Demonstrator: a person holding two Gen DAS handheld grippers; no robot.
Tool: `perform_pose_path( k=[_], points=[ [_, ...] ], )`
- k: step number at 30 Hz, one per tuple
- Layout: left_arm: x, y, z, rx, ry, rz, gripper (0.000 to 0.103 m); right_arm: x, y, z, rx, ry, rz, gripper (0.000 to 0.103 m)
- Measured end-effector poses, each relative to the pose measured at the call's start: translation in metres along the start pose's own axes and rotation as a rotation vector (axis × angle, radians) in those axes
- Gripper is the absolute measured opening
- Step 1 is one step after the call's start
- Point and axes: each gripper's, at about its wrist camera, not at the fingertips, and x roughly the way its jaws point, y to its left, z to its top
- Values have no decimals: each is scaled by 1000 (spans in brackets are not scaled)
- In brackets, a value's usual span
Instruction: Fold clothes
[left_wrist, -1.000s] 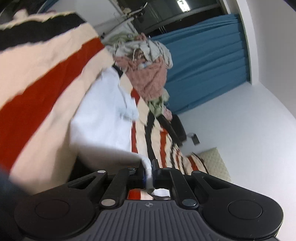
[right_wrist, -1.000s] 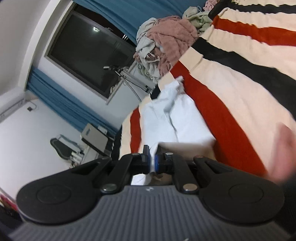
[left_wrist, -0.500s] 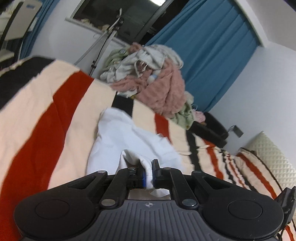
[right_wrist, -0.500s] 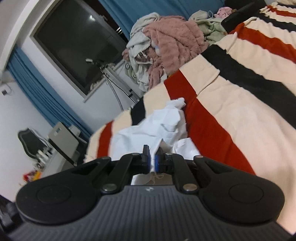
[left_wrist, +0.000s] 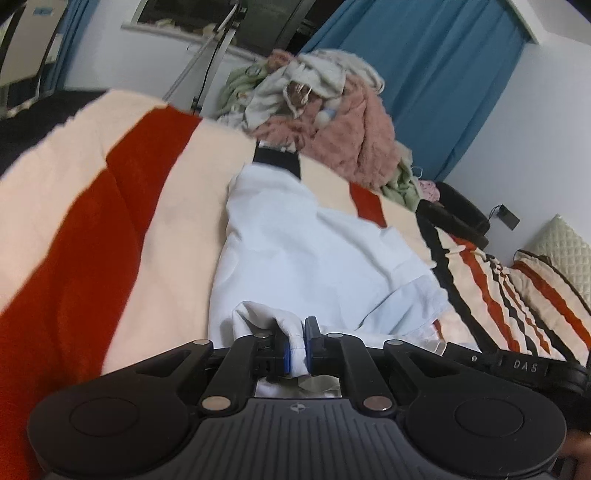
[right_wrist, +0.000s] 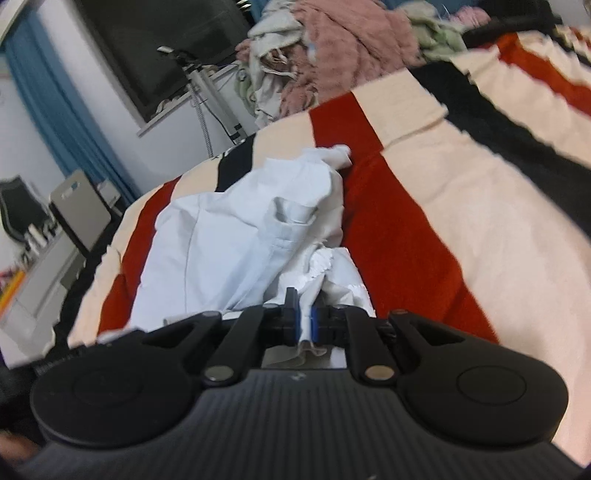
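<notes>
The only legible writing is "DAS" (left_wrist: 525, 366) in white on a black bar at four o'clock in the left wrist view. The left gripper (left_wrist: 296, 345) pinches a bunched edge of the white garment (left_wrist: 303, 254) between narrow jaws that have just been easing apart. The right gripper (right_wrist: 303, 322) likewise nips a fold of it, its jaws also just loosening. The garment lies spread on the striped blanket (right_wrist: 461, 221), stretching toward twelve o'clock, where a clothes pile (left_wrist: 332, 133) sits.
</notes>
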Motion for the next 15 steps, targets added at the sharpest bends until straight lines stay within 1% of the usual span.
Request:
perform_pose_path(
  k=[1, 2, 3, 4, 5, 6, 8, 9, 10, 11, 13, 15],
  points=[
    [-8, -6, 1, 30, -3, 22, 15, -6, 3, -1, -18, -5, 5, 20],
    [-15, -11, 2, 57, -11, 41, 20, -11, 6, -3, -36, -10, 11, 41],
    [-24, -16, 1, 84, -35, 59, 23, -17, 9, -4, -54, -16, 16, 70],
    [-36, -21, 1, 96, -56, 62, 32, -26, 12, -7, -63, -37, 21, 82],
    [-45, -23, 2, 94, -69, 57, 41, -35, 15, -9, -71, -52, 24, 86],
    [-54, -26, 3, 90, -81, 52, 45, -44, 18, -11, -79, -64, 26, 85],
    [-76, -35, 2, 107, -111, 72, 61, -64, 24, -13, -94, -87, 39, 85],
    [-87, -40, 0, 121, -130, 86, 65, -75, 27, -14, -101, -99, 46, 85],
    [-99, -46, -2, 136, -149, 101, 72, -85, 30, -16, -116, -115, 44, 85],
    [-109, -49, -4, 132, -161, 100, 79, -96, 34, -18, -134, -132, 39, 85],
    [-127, -55, -12, 128, -176, 82, 81, -116, 40, -25, -173, -175, 23, 85],
    [-142, -63, -21, 142, -183, 92, 85, -130, 44, -31, -199, -201, 7, 85]
  ],
)
